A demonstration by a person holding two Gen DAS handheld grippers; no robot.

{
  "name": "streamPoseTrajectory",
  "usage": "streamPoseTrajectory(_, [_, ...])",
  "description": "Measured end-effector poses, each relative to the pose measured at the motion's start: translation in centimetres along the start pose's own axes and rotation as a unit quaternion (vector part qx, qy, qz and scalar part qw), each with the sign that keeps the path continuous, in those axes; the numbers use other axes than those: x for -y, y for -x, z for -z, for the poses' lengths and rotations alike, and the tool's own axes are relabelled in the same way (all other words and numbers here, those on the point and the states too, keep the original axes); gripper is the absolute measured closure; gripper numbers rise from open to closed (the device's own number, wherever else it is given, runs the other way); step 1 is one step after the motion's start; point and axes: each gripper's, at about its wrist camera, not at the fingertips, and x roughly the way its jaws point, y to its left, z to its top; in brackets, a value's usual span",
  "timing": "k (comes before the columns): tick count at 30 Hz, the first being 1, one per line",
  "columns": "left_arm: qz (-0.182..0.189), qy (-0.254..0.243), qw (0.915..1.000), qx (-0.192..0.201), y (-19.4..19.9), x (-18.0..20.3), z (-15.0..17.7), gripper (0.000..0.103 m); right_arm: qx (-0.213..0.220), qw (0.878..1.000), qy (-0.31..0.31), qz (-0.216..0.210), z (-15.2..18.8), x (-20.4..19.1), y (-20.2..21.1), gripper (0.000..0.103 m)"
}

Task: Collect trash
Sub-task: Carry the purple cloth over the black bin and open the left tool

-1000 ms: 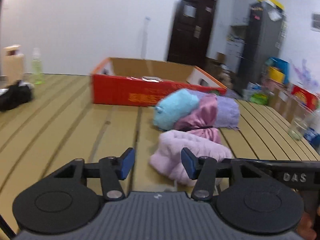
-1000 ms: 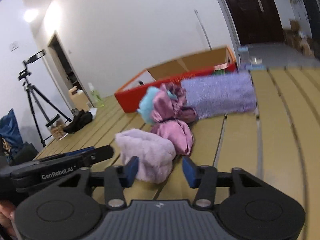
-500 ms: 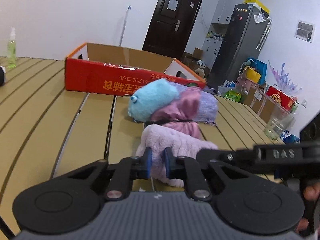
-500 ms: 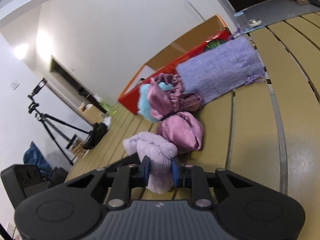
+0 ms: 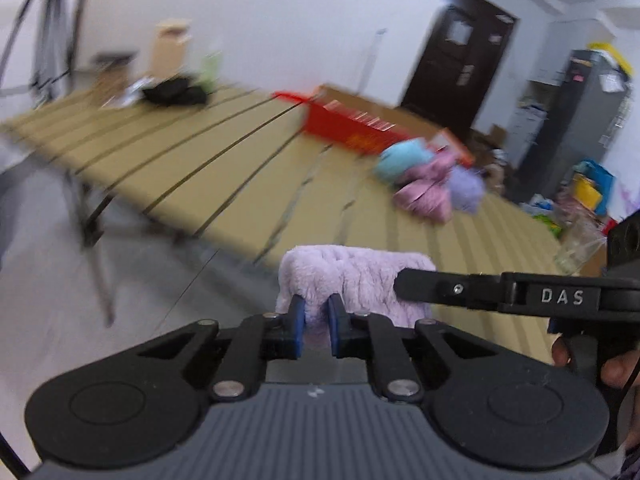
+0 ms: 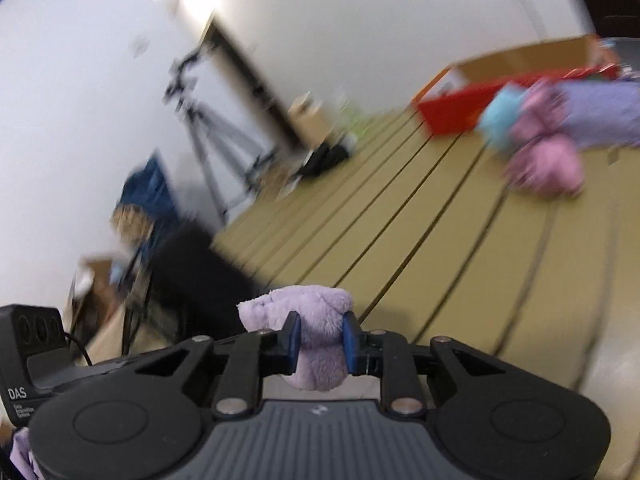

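A fluffy pale lilac cloth (image 5: 352, 276) hangs off the tabletop at the near edge of the slatted tan table (image 5: 200, 160), held between both grippers. My left gripper (image 5: 316, 320) is shut on the cloth's left part, its blue pads pinching the fabric. A black finger (image 5: 440, 290) of the other gripper reaches in from the right. In the right wrist view my right gripper (image 6: 320, 338) is shut on a bunched fold of the same lilac cloth (image 6: 312, 304). The left gripper's black body (image 6: 28, 360) shows at the lower left.
A pile of turquoise, pink and purple cloths (image 5: 424, 184) lies further back beside a red cardboard box (image 5: 352, 128). A black bag (image 5: 172, 92) sits at the far end. A drinking glass (image 5: 576, 244) stands at the right. A tripod (image 6: 208, 128) stands off the table.
Both grippers went from open to shut on the lilac cloth and carried it away from the pile to the table's near edge. Both views swung left and blurred.
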Motion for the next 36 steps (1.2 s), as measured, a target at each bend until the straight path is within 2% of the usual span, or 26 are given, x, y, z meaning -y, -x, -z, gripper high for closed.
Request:
streamPoseTrajectory(5, [-0.047,0.059,0.9961,-0.046,0.5,-4.8,4.0,0.091,-0.087,0.995,0.041,-0.001,4.4,-3.6,-5.0,0.082])
streamPoseTrajectory(12, [-0.073,0.092,0.9844,-0.131,-3.5,-9.3,4.8,0.091,-0.164,0.983,0.071,0.039,7.2,-4.9,-11.4,0.082])
streamPoseTrajectory(14, [-0.084,0.097,0.9804,-0.150,-5.3,-10.3,4.7,0.086,-0.180,0.980,0.069,0.049,7.7,-4.6,-13.3,0.080])
streamPoseTrajectory(15, [-0.095,0.095,0.9782,-0.158,-6.5,-11.0,4.6,0.070,-0.187,0.978,0.067,0.055,7.7,-4.3,-14.4,0.076])
streamPoseTrajectory(16, [-0.103,0.092,0.9760,-0.169,-7.7,-11.6,4.7,0.061,-0.192,0.977,0.070,0.066,8.0,-3.8,-15.7,0.069])
streamPoseTrajectory(18, [-0.124,0.086,0.9699,-0.191,-9.8,-13.1,5.1,0.059,-0.201,0.972,0.080,0.094,8.8,-2.8,-18.0,0.062])
streamPoseTrajectory(19, [-0.137,0.094,0.9667,-0.195,-10.6,-13.7,5.4,0.059,-0.204,0.969,0.086,0.108,9.3,-2.2,-18.7,0.054])
streamPoseTrajectory(20, [-0.146,0.098,0.9639,-0.200,-11.1,-14.2,5.8,0.059,-0.211,0.965,0.093,0.122,9.8,-1.7,-19.6,0.052])
streamPoseTrajectory(23, [-0.159,0.077,0.9599,-0.218,-11.7,-14.4,5.9,0.057,-0.237,0.957,0.096,0.138,10.8,-0.4,-20.7,0.051])
streamPoseTrajectory(25, [-0.167,0.068,0.9596,-0.216,-11.6,-14.2,6.0,0.048,-0.251,0.954,0.090,0.139,11.2,0.2,-21.1,0.051])
streamPoseTrajectory(31, [-0.175,0.039,0.9547,-0.237,-12.4,-13.2,6.7,0.047,-0.287,0.943,0.092,0.141,12.0,0.5,-21.7,0.050])
streamPoseTrajectory(36, [-0.178,0.036,0.9548,-0.235,-12.1,-13.2,6.8,0.047,-0.281,0.944,0.104,0.140,11.9,-0.1,-21.5,0.049])
